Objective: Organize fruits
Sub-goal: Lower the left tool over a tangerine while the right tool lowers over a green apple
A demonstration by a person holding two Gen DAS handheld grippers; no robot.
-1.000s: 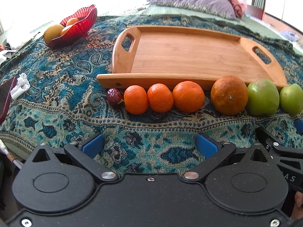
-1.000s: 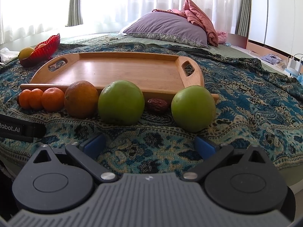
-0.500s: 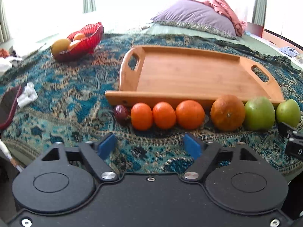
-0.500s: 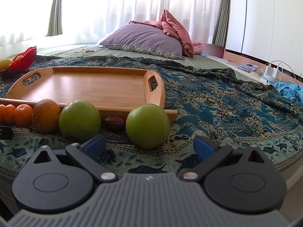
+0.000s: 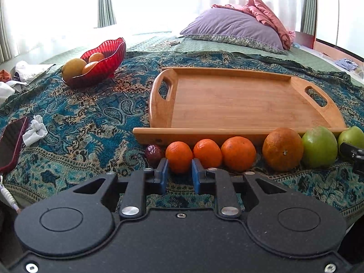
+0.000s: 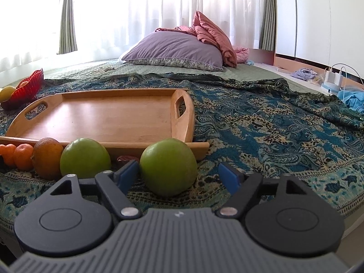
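1. Progress: judged at the very start. The wooden tray [image 5: 238,100] holds nothing; all fruit to be sorted lies on the patterned bedspread [image 5: 91,118] in a row just beside the tray's near edge.
2. Row, left to right in the left wrist view: dark date [image 5: 153,153], three mandarins, first mandarin [image 5: 179,157] at the left end, large orange [image 5: 282,148], two green apples.
3. Second date [image 6: 127,158] lies between the apples, against the tray's edge.
4. Left gripper [image 5: 179,177]: jaws drawn close together, almost shut. The first mandarin sits just ahead of the tips; no grip visible.
5. Right gripper [image 6: 179,175]: jaws apart, just been closing; the right-hand apple [image 6: 168,166] lies ahead between them, untouched.
6. Containers: red glass bowl [image 5: 107,55], near the bedspread's far left corner, holds a yellow fruit and two orange ones.
7. Remaining: every fruit in the row.
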